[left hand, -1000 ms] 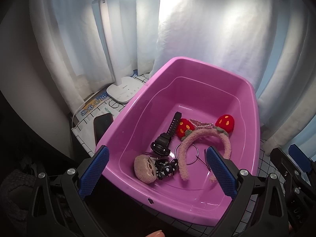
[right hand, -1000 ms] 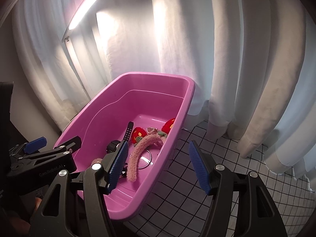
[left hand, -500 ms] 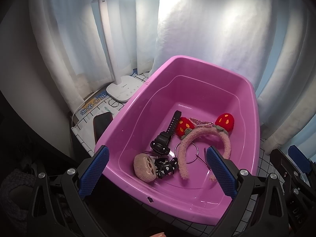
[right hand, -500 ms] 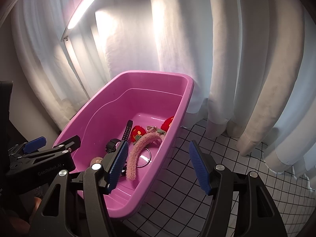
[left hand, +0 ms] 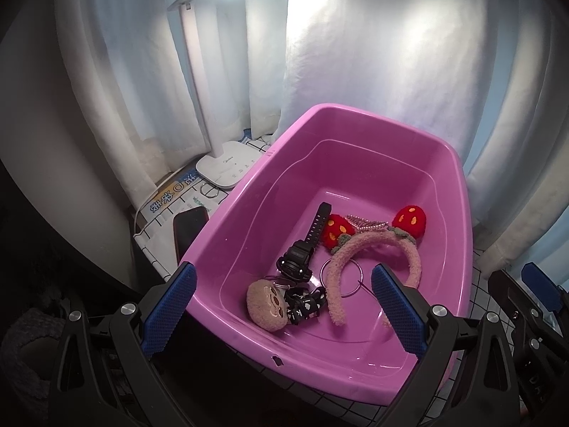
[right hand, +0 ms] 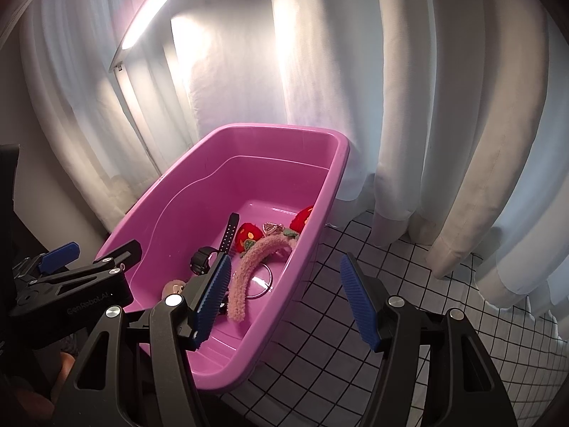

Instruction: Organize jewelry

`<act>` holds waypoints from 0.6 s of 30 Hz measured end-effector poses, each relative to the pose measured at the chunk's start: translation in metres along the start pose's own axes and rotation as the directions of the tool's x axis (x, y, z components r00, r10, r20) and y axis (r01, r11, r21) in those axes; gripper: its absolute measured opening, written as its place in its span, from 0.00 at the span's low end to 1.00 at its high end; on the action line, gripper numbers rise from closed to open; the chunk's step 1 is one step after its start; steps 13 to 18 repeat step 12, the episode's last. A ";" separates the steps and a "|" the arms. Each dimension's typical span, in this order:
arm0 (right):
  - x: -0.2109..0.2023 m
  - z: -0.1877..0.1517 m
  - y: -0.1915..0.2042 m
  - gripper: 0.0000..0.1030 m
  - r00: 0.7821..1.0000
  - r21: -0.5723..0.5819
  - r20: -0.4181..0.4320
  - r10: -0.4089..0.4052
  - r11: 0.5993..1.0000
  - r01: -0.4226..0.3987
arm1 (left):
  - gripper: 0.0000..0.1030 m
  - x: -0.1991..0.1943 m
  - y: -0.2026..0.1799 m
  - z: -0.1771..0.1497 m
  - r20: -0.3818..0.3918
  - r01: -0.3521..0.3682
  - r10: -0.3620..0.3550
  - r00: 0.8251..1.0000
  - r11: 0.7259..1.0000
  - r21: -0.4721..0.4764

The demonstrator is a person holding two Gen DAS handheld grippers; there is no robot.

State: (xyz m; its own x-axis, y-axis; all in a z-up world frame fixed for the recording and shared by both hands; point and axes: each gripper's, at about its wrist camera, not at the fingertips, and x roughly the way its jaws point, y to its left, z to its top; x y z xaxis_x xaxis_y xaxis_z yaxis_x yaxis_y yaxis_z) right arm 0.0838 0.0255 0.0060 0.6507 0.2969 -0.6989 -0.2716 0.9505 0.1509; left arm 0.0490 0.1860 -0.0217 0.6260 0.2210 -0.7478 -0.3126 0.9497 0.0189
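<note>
A purple plastic tub [left hand: 355,117] stands on a table covered with a white cloth with a black grid [right hand: 409,320], close to the back edge, where white curtains [right hand: 409,106] hang. All the jewelry lies on the bottom of the tub, in its near half.

A black wristwatch [left hand: 302,249] lies with its strap pointing toward the far wall of the tub. Just beside it on the right is a fluffy pink headband [left hand: 355,245] with two red strawberry ornaments [left hand: 410,221] on top; a small beaded piece [left hand: 362,222] rests between the strawberries. A thin metal hoop [left hand: 350,293] lies partly under the headband. Near the front wall of the tub, a round plush keychain [left hand: 267,306] touches a black bow with white print [left hand: 306,306].

The left gripper [left hand: 282,315] hovers over the near rim of the tub, its blue pads [left hand: 169,311] wide apart and grasping nothing. The right gripper [right hand: 284,302] is over the right rim of the tub, one finger above the inside and the other above the cloth; its jaws are also released, with nothing between them.

At the left edge of the table stands the white base of a desk lamp [left hand: 225,169], and its lit head [right hand: 149,17] is above. A dark phone [left hand: 186,231] lies near that base, just beside the tub.
</note>
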 end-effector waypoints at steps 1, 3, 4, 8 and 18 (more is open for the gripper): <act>0.000 0.000 0.000 0.59 1.000 0.001 0.001 -0.001 1.000 0.001 | 0.94 0.000 0.000 0.000 -0.002 0.001 -0.001 1.000 1.000 0.004; 0.000 0.000 0.000 0.59 1.000 0.001 0.001 -0.002 1.000 0.002 | 0.94 0.001 -0.002 0.001 -0.010 0.005 -0.005 1.000 1.000 0.008; 0.000 0.000 0.001 0.59 1.000 0.002 0.002 -0.002 1.000 0.002 | 0.94 0.001 -0.002 0.001 -0.014 0.003 -0.003 1.000 1.000 0.009; 0.000 0.000 0.001 0.59 1.000 0.002 0.002 -0.003 1.000 0.003 | 0.94 0.001 -0.002 0.001 -0.016 -0.003 0.003 1.000 1.000 0.016; -0.001 0.000 0.001 0.59 1.000 0.004 0.003 -0.003 1.000 0.003 | 0.94 0.002 -0.002 0.001 -0.015 -0.003 0.003 1.000 1.000 0.016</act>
